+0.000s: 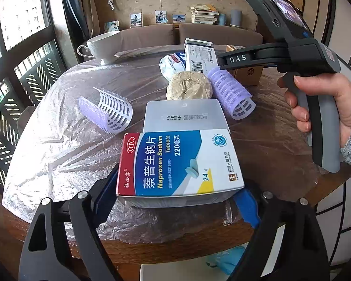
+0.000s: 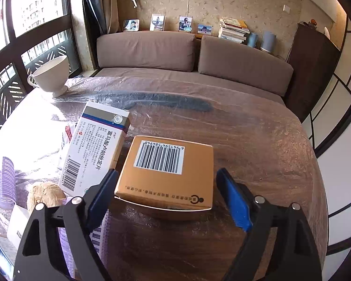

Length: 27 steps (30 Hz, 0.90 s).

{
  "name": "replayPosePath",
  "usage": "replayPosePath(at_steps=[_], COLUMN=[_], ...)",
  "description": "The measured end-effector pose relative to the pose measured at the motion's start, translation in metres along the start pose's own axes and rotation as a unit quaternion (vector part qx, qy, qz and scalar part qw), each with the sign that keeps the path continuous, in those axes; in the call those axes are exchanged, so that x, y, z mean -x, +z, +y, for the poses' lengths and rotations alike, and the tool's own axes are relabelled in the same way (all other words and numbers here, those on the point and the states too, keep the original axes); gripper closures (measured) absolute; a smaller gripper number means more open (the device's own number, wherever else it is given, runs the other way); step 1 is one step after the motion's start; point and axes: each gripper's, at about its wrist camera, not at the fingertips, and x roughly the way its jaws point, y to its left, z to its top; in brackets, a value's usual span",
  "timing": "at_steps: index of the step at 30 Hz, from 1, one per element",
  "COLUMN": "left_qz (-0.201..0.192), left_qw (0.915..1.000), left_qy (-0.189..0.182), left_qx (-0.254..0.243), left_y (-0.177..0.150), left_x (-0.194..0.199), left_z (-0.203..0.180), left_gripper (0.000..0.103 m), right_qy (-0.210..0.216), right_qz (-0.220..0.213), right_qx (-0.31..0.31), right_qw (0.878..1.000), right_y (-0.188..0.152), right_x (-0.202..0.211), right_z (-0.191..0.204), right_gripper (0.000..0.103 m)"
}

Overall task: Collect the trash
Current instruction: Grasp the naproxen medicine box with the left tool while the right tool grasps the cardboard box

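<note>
In the left wrist view my left gripper [image 1: 175, 199] is shut on a blue-and-white Naproxen tablet box [image 1: 180, 164] with its flap open, held over the table's near edge. Beyond it lie a crumpled beige paper ball [image 1: 189, 86], two purple hair rollers [image 1: 231, 93] [image 1: 107, 112], a crumpled blue-white wrapper [image 1: 172, 64] and a white medicine box [image 1: 200, 55]. My right gripper [image 2: 166, 199] is open, its blue pads [image 2: 234, 201] either side of an orange barcode box [image 2: 168, 173] on the table. The white medicine box [image 2: 96, 149] leans beside it.
The round wooden table [image 2: 257, 164] is covered in clear plastic film. A white footed cup [image 2: 51, 75] stands at its far left edge. A brown sofa [image 2: 175, 53] is behind the table. The right handheld gripper body [image 1: 304, 53] shows in the left wrist view.
</note>
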Motion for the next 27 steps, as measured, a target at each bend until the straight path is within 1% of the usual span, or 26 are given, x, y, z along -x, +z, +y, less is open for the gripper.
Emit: replayPosePath(at_steps=[3,8,9,17,22,27], left_qz=[-0.001,-0.004,-0.005,-0.011,-0.011,-0.01], left_qw=[1.0,1.0,1.0,0.9998,0.9998,0.9998], left_qy=[0.002,-0.001,-0.001,-0.013,-0.015,-0.017], left_qx=[-0.006,-0.008,-0.008,-0.009,-0.011,-0.009], left_y=[0.0,-0.001,-0.001,-0.002,-0.002,0.0], left_x=[0.001,0.004,0.004,0.007,0.007,0.007], left_z=[-0.002,-0.001,0.0,0.002,0.003,0.007], left_gripper=[0.017,0.02,0.02,0.021,0.021,0.021], right_qy=[-0.002,0.0,-0.001,-0.001,0.001,0.004], right_qz=[0.003,0.009,0.009,0.002,-0.002,-0.001], right_qx=[0.001,-0.001,-0.001,-0.024,-0.028,-0.026], right_qw=[1.0,1.0,1.0,1.0,1.0,1.0], right_y=[0.0,-0.001,-0.001,-0.007,-0.012,-0.024], right_x=[-0.001,-0.002,-0.001,0.015,0.031,0.049], right_z=[0.001,0.002,0.002,-0.008,-0.014,-0.018], right_gripper=[0.026,0.044,0.045,0.045,0.045,0.045])
